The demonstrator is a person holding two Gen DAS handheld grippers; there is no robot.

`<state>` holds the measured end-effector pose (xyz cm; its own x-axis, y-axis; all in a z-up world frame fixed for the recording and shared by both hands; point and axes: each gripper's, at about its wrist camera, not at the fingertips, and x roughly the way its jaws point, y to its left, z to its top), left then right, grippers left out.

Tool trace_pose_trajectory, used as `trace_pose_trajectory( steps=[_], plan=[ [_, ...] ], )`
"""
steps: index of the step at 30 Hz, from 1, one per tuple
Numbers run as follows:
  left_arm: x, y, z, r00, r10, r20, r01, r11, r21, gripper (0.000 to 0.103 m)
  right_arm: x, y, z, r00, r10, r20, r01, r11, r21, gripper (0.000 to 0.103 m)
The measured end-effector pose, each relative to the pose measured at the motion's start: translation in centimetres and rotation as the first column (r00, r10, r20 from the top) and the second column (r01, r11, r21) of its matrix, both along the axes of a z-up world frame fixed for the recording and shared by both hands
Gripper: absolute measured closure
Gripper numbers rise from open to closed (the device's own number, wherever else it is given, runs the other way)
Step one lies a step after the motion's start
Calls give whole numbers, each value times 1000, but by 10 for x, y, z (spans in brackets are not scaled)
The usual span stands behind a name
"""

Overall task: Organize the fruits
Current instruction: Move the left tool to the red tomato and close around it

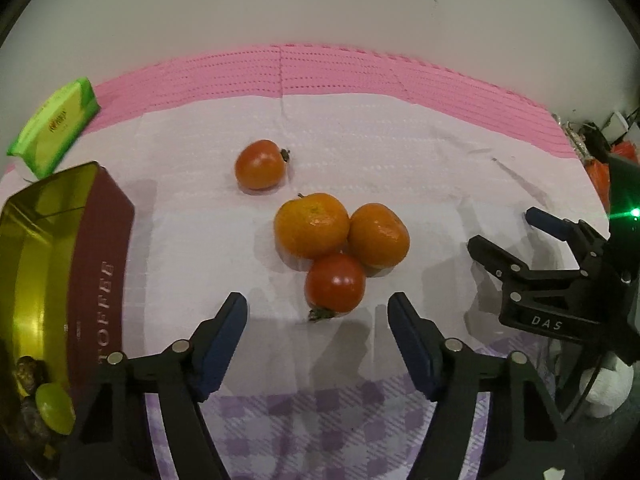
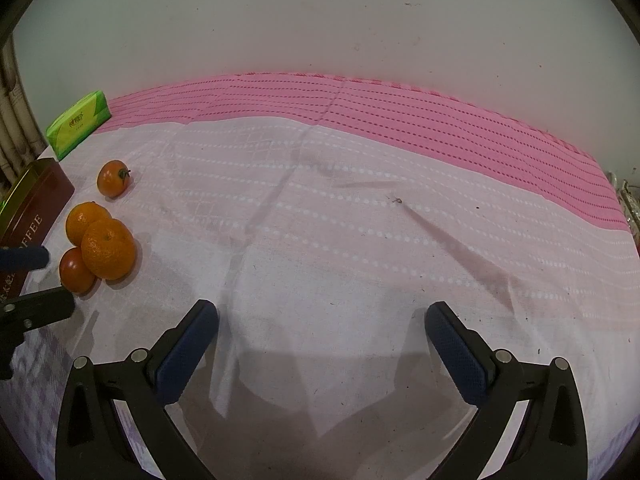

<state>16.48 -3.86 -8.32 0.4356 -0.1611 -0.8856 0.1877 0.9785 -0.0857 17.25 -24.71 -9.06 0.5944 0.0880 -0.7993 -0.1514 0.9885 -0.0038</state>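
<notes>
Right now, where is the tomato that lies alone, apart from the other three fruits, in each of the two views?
Left wrist: lone tomato sits upper centre, beyond the fruit cluster.
Right wrist: lone tomato sits far left, above the cluster.
Shared landmark: green tissue pack, up and to the left of it in both views.

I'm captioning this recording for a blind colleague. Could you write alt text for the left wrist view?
The open left hand-held gripper faces a red tomato touching two oranges on a pale cloth. Another tomato lies apart behind them. An open toffee tin stands left, the right hand-held gripper right.
</notes>
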Motion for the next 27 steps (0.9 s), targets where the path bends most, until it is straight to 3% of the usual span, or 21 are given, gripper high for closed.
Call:
trace_pose_trajectory(
  steps=[9,16,18,27],
  plan=[
    [10,-1,-3,1000,-11,-4,11,1000,-13,57,0,0,0,1000,0,0,0,1000,0,0],
    [12,-3,-4,1000,-15,0,15,1000,-14,64,1,0,1,1000,0,-1,0,1000,0,0],
    [11,-4,-5,1000,-21,-2,21,1000,-20,74,1,0,1,1000,0,-1,0,1000,0,0],
    [7,-4,-4,1000,-26,-2,26,1000,-10,75,1,-1,1,1000,0,-1,0,1000,0,0]
  ],
)
